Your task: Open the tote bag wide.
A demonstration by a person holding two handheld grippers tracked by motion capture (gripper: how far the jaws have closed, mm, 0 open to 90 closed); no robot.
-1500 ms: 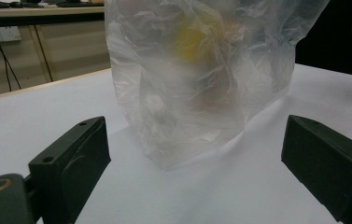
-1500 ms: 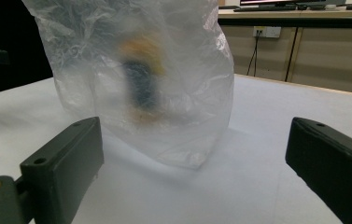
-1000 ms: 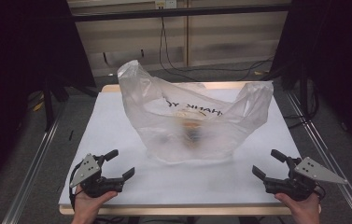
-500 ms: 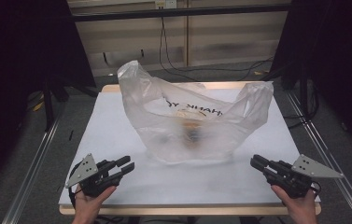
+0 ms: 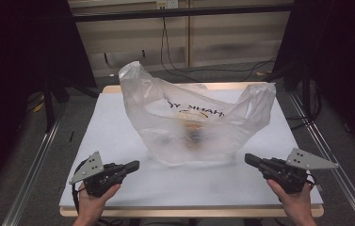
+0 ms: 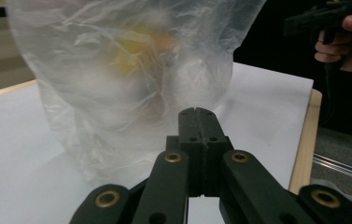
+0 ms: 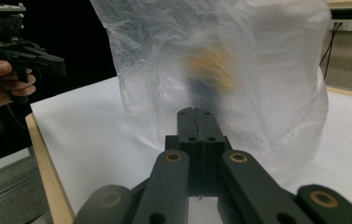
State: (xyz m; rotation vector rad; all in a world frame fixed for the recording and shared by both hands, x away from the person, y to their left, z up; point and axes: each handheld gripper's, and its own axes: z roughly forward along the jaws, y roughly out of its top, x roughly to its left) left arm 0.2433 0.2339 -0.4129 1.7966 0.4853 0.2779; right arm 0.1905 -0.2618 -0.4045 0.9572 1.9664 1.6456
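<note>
A translucent plastic bag (image 5: 191,122) with dark lettering stands on the white table (image 5: 118,127), its two handles sticking up. Blurred yellow, orange and dark things show through its wall (image 6: 131,51) (image 7: 208,65). My left gripper (image 5: 135,165) is shut with nothing in it, held over the front left of the table and pointing at the bag (image 6: 117,84). My right gripper (image 5: 249,159) is shut and empty too, over the front right, aimed at the bag (image 7: 220,70). Both sets of jaws meet flat (image 6: 196,113) (image 7: 195,113), a short way from the bag.
The table has a wooden rim (image 5: 194,210). Metal rails (image 5: 34,169) run along both sides on the floor. Cables (image 5: 175,70) lie on the floor behind the table, in front of a pale panelled wall. In each gripper view the other hand and gripper show at the side.
Both grippers were open a second ago and have shut. They have also shifted slightly toward the bag. The bag has not moved.
</note>
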